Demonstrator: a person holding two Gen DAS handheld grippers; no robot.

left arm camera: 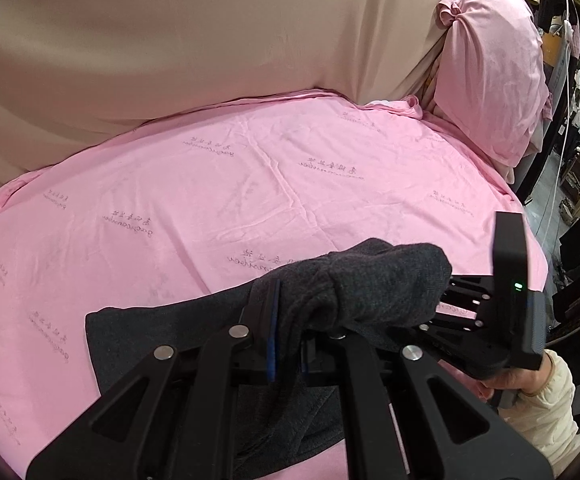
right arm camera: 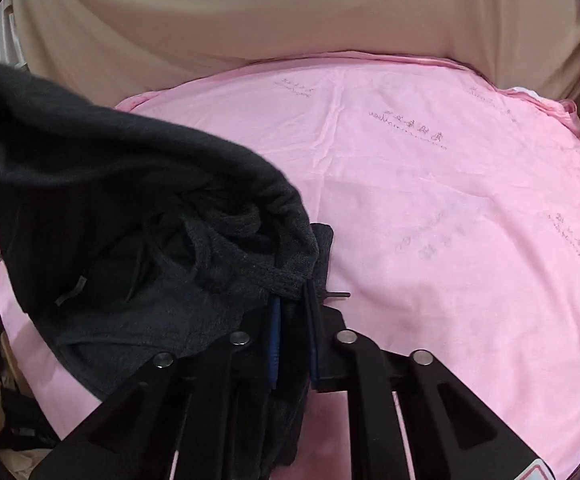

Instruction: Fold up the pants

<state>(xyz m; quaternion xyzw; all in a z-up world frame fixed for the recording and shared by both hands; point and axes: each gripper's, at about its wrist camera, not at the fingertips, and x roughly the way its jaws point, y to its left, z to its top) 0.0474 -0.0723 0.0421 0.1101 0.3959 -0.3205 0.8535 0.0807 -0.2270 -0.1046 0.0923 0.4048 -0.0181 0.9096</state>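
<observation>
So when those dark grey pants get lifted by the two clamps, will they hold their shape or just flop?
Probably flop: the dark grey pants sag and bunch between the left gripper and right gripper, with folds hanging down. The knit looks soft and thick, so likely not slippery. On the pink sheet they would probably drag and wrinkle, not slide.

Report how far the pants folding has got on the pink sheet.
Done: both tongs are clamped on the dark grey pants, the left tongs and the right tongs each shut on bunched fabric. In hand: the cloth is lifted and crumpled between them, part of it trailing on the pink sheet. Left: spreading it flat and making every fold; no neat fold shows yet.
</observation>
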